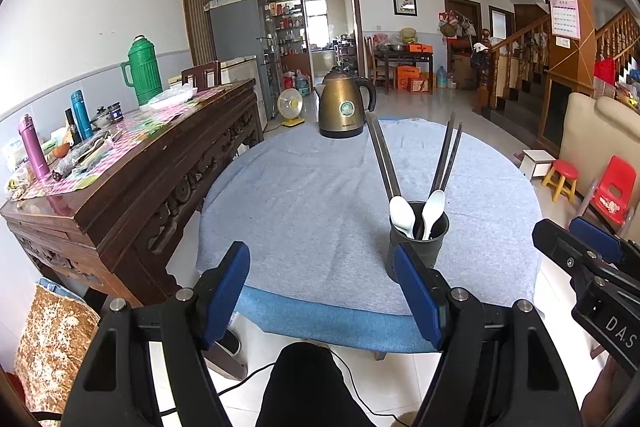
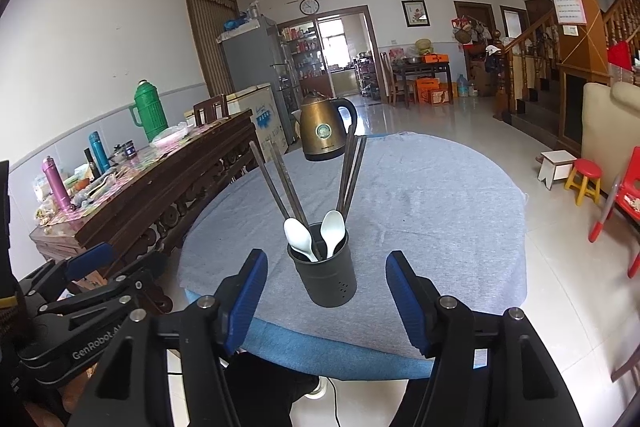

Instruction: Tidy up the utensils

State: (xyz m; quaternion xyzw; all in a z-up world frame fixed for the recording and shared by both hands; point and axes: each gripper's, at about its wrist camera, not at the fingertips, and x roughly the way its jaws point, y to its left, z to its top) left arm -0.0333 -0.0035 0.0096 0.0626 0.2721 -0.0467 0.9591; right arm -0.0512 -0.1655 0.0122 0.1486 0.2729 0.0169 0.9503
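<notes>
A dark grey utensil holder (image 2: 323,275) (image 1: 419,239) stands upright near the front edge of the round table. In it stand two white spoons (image 2: 334,230) (image 1: 402,211) and several dark chopsticks (image 2: 280,183) (image 1: 382,155) that lean outward. My right gripper (image 2: 324,291) hangs just in front of the holder, its blue pads apart and nothing between them. My left gripper (image 1: 322,287) is open and empty to the left of the holder, over the table's front edge. The right gripper (image 1: 580,251) shows at the right edge of the left wrist view.
A bronze electric kettle (image 1: 345,107) (image 2: 323,131) stands at the far side of the grey-clothed table (image 1: 312,195). A dark wooden sideboard (image 1: 132,179) with a green thermos (image 1: 142,71) and bottles runs along the left. Stools and a red chair (image 1: 612,191) stand to the right.
</notes>
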